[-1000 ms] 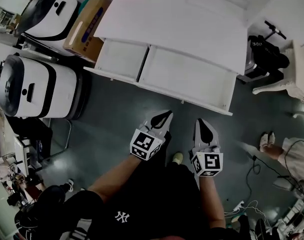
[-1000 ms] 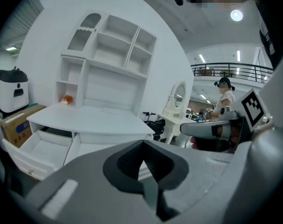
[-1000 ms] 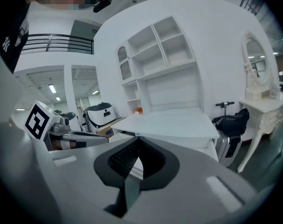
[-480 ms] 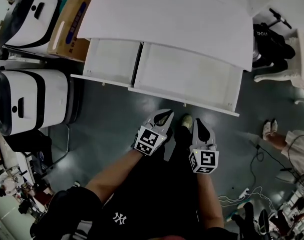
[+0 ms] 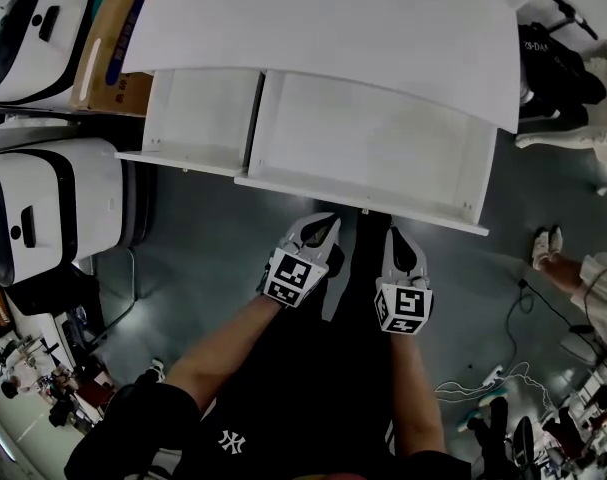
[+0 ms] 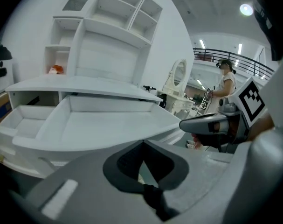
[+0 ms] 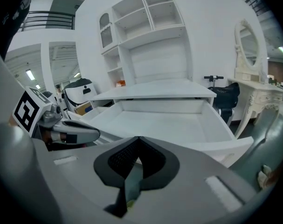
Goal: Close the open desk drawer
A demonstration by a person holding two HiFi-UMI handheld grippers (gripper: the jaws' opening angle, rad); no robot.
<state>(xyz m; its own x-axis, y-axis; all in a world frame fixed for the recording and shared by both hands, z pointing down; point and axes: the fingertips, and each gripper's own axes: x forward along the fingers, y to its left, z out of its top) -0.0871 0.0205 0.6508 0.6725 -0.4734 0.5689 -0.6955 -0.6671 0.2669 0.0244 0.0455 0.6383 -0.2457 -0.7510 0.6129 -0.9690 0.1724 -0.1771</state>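
Observation:
A white desk (image 5: 323,28) has two drawers pulled out. The wide drawer (image 5: 373,148) is empty, and its front edge (image 5: 363,203) faces me; a narrower open drawer (image 5: 198,118) sits to its left. My left gripper (image 5: 326,226) is shut and empty, its tips just short of the wide drawer's front. My right gripper (image 5: 398,236) is beside it, also shut and empty. In the left gripper view the wide drawer (image 6: 99,125) lies beyond the closed left gripper (image 6: 142,143). The right gripper view shows the drawer (image 7: 164,122) ahead of the right gripper (image 7: 139,139).
Two white rounded machines (image 5: 53,208) (image 5: 38,28) and a cardboard box (image 5: 108,48) stand left of the desk. A black scooter (image 5: 558,58), a person's feet (image 5: 548,243) and floor cables (image 5: 483,383) are on the right. A white vanity with a mirror (image 7: 248,55) stands beyond.
I have stepped toward the desk: both drawers now fill more of the head view, and both shut grippers have come up close to the wide drawer's front edge.

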